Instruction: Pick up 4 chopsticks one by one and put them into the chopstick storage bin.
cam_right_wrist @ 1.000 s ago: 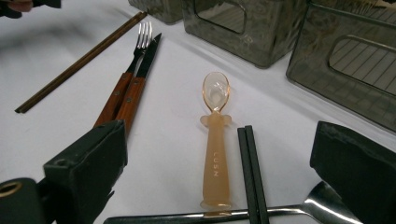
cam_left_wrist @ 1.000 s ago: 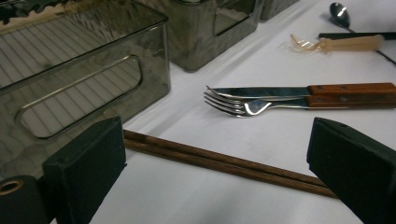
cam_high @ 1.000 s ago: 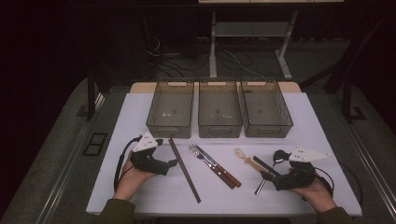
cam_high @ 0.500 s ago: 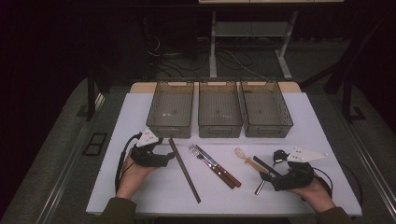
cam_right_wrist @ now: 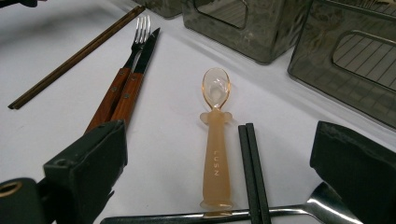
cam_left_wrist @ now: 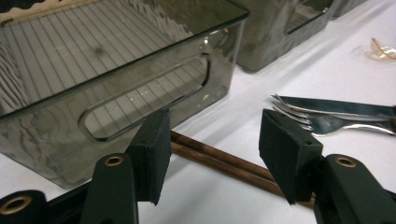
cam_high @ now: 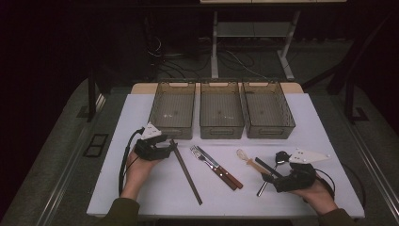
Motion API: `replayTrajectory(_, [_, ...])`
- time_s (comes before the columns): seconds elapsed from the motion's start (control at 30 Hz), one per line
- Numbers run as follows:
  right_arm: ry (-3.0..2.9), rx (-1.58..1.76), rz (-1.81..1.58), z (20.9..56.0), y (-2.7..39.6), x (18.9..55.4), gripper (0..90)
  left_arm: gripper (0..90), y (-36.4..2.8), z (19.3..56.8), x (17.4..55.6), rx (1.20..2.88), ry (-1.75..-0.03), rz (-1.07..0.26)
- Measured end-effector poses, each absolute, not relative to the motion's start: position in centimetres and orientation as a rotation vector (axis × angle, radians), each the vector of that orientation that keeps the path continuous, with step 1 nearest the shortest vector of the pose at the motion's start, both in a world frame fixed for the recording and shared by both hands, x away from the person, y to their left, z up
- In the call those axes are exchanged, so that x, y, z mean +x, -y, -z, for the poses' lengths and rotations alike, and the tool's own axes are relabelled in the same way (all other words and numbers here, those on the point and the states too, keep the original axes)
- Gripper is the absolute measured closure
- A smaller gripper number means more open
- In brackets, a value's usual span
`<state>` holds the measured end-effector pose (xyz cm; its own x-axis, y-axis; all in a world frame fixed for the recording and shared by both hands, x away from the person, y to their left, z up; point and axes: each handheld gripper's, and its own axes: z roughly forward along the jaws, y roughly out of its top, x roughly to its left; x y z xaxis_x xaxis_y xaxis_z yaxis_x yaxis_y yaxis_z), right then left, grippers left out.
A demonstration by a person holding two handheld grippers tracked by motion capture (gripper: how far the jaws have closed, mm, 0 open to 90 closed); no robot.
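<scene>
near the left edge of the surface (cam_high: 117, 188), your left gripper (cam_left_wrist: 212, 154) straddles the far end of the brown chopsticks (cam_left_wrist: 219, 161) just before the left bin (cam_high: 172, 109); its jaws have just been closing but aren't touching them. your right gripper (cam_right_wrist: 219, 172) rests open near the right edge, over the peach spoon (cam_right_wrist: 215, 154).

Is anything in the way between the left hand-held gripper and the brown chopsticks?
Nothing visible. The left hand-held gripper has been closing, its pads straddling the brown chopsticks without touching; the bin stands just behind.

The only readable lettering is "LUSN" (raised, running along the handle) on the translucent orange spoon (cam_right_wrist: 215, 154).
</scene>
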<state>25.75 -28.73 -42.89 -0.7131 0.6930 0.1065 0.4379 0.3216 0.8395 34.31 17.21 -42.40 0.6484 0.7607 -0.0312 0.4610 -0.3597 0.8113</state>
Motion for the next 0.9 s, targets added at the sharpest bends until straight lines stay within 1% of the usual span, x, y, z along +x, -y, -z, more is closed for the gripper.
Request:
replayTrajectory(0.47, [-2.313, 1.024, -1.336, 42.9, 28.7, 25.8, 4.2, 43.8, -16.3, 43.7, 36.0, 2.070, -1.089, -0.443])
replayTrajectory(0.6, [-2.314, 1.025, -1.335, 42.9, 28.7, 25.8, 4.2, 44.5, -16.2, 43.7, 36.0, 2.055, -1.108, -0.444])
replayTrajectory(0.9, [-2.311, 1.026, -1.326, 42.9, 28.7, 25.7, 4.2, 44.3, -15.3, 43.9, 35.5, 2.124, -1.113, -0.423])
